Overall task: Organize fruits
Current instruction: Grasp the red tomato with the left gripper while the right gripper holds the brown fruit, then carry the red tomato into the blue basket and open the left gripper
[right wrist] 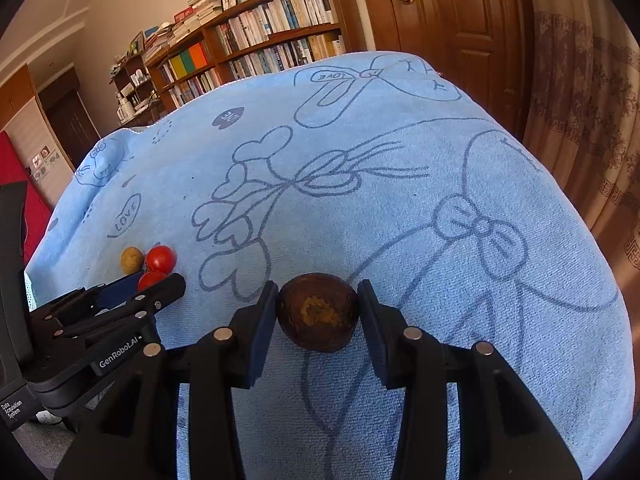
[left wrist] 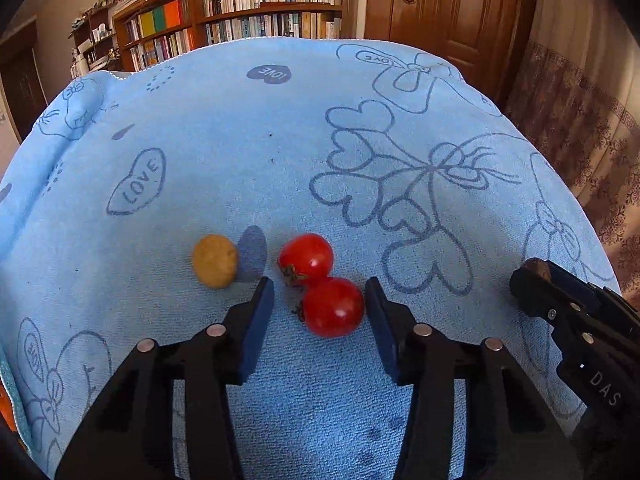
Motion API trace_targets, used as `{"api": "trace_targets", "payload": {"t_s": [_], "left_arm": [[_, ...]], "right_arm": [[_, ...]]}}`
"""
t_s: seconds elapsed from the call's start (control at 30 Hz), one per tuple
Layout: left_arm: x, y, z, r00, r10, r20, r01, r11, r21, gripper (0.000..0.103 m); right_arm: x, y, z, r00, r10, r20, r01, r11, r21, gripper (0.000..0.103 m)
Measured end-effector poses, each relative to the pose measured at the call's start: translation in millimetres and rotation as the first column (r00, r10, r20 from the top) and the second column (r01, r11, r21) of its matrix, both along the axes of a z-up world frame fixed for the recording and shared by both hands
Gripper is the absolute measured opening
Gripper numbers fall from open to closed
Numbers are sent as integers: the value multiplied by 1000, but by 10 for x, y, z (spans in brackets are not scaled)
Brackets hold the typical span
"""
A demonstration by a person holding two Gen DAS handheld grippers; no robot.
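Note:
Two red tomatoes lie touching on the blue towel. The near tomato sits between the fingers of my left gripper, which is open; the right pad is at its side and a gap shows on the left. The far tomato lies just beyond the fingertips. A small yellow-brown fruit rests to their left. My right gripper is shut on a dark brown fruit, both pads against its sides. It also shows at the right of the left wrist view as the right gripper.
The towel covers a rounded surface that drops off at the left, right and far edges. Behind it stand a bookshelf and a wooden door. A patterned curtain hangs at the right.

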State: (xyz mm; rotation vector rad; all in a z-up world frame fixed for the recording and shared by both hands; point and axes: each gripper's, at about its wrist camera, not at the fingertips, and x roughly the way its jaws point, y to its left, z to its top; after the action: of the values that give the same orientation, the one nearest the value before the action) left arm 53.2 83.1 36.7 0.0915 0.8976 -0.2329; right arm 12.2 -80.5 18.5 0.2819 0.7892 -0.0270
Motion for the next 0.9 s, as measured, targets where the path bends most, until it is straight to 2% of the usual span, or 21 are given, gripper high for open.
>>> {"api": "trace_targets", "payload": {"t_s": [0.07, 0.33, 0.57, 0.73, 0.9], "left_arm": [[-14, 61, 22, 1000, -8, -5, 8, 999, -45, 31], [-188, 141, 112, 1000, -8, 19, 9, 998, -67, 31], [-447, 209, 391, 993, -12, 119, 19, 998, -59, 31], [-580, 393, 602, 985, 36, 170, -24, 997, -73, 31], [-724, 597, 771, 972, 70, 223, -61, 997, -50, 31]], "right_arm": [[0, 3, -1, 1000, 0, 1, 0, 1000, -1, 41], [-5, -4, 26, 1000, -1, 9, 1, 1000, -3, 41], [-67, -57, 141, 1000, -10, 26, 7, 996, 86, 41], [-173, 87, 329, 997, 31, 75, -38, 995, 93, 41], [-289, 236, 461, 991, 71, 111, -81, 993, 86, 41]]}}
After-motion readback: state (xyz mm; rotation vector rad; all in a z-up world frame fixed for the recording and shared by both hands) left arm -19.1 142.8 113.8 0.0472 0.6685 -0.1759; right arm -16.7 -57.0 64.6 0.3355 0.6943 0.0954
